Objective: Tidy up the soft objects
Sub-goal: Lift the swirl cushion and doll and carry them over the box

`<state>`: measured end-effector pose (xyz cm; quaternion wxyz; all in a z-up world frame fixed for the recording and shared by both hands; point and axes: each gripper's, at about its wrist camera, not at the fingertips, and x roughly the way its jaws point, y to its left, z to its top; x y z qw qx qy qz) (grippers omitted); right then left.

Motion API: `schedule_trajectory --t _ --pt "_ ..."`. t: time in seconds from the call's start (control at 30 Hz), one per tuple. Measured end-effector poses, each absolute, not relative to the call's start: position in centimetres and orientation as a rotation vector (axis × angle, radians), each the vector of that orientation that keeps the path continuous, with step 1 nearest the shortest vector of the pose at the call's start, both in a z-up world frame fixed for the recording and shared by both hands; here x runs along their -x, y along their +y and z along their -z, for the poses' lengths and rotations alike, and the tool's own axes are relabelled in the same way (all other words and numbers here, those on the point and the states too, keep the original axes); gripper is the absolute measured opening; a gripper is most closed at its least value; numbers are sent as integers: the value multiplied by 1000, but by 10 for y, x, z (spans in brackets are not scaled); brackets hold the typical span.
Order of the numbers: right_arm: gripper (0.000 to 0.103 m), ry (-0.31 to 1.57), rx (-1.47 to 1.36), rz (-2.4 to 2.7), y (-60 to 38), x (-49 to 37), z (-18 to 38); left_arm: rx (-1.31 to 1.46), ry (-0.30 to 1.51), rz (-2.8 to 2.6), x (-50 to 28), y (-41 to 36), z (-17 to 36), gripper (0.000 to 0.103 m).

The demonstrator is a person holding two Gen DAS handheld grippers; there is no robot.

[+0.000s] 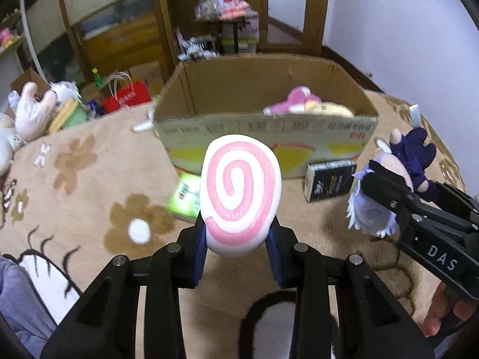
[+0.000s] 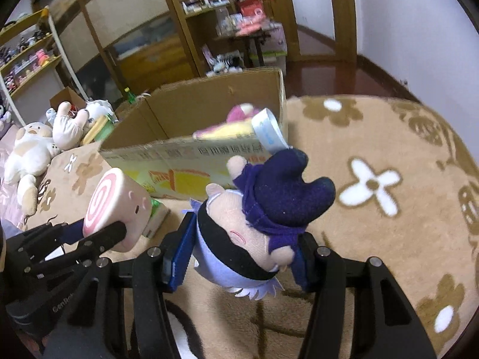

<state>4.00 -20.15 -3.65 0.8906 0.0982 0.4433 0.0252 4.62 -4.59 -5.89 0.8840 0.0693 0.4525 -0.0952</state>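
surface: beige flower carpet (image 1: pixel 89 179) carries open cardboard box (image 1: pixel 263 89) with pink plush (image 1: pixel 299 98) inside | room: wooden shelves (image 2: pixel 203 30) behind | left tongs (image 1: pixel 239 257) grip swirl cushion (image 1: pixel 241 191), raised before box | right tongs (image 2: pixel 242 257) grip doll (image 2: pixel 269 209), raised | right view only: white plush toys (image 2: pixel 30 149) lying left

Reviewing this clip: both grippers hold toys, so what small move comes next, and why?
Probably carry both forward over the cardboard box rim. The left gripper clamps the swirl toy, the right gripper clamps the doll, and a pink plush already lies inside.
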Motion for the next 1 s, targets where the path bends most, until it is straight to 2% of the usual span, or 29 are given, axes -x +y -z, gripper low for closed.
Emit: schedule_trajectory --t 1.0 --pt "60 634 -171 -65 -201 -27 -34 -216 615 134 -28 -33 -18 33"
